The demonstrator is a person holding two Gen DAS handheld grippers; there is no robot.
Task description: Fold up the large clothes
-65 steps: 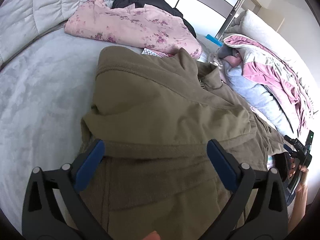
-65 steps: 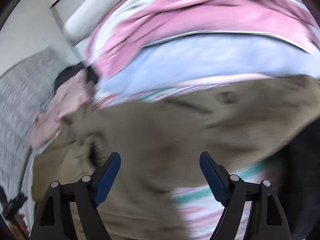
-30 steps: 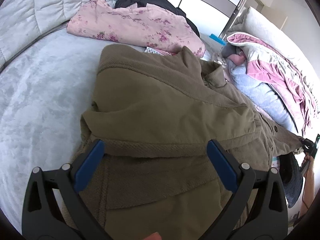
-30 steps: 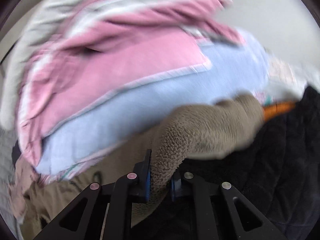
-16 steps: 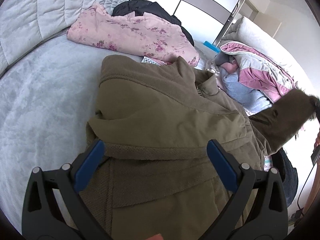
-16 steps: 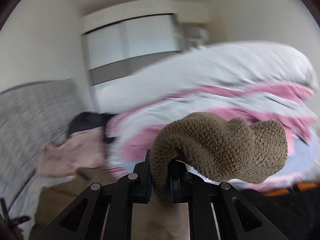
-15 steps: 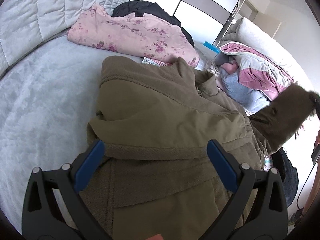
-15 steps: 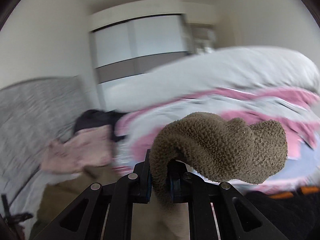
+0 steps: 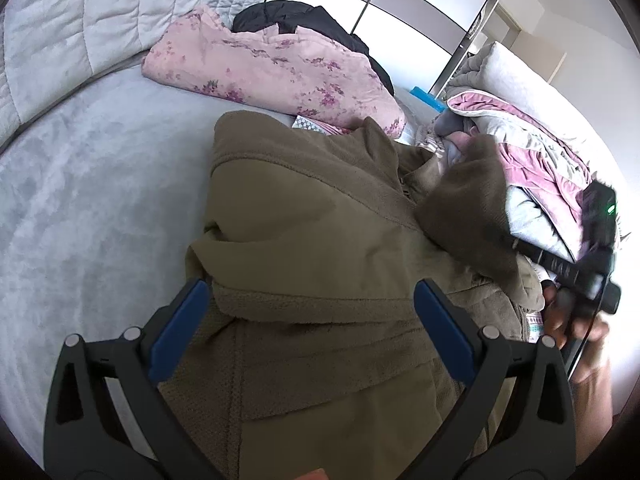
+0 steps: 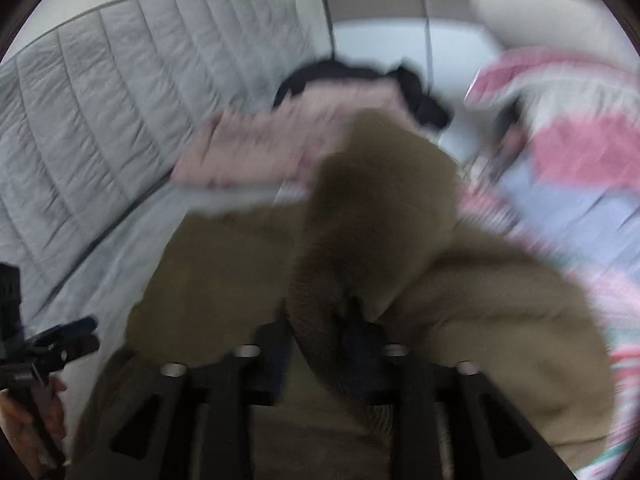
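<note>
Right gripper (image 10: 316,332) clamped on olive jacket (image 9: 320,240) sleeve (image 9: 468,208) (view blurred), left gripper (image 9: 308,312) apart over the hem: thick fleece could slip free mid-fold.

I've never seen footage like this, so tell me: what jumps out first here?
A big olive-brown jacket sprawls across the grey bed, filling the middle. The right gripper pinches its fleecy sleeve, lifted over the jacket's right side, while the left gripper hovers open above the hem. A pink floral garment lies behind.
</note>
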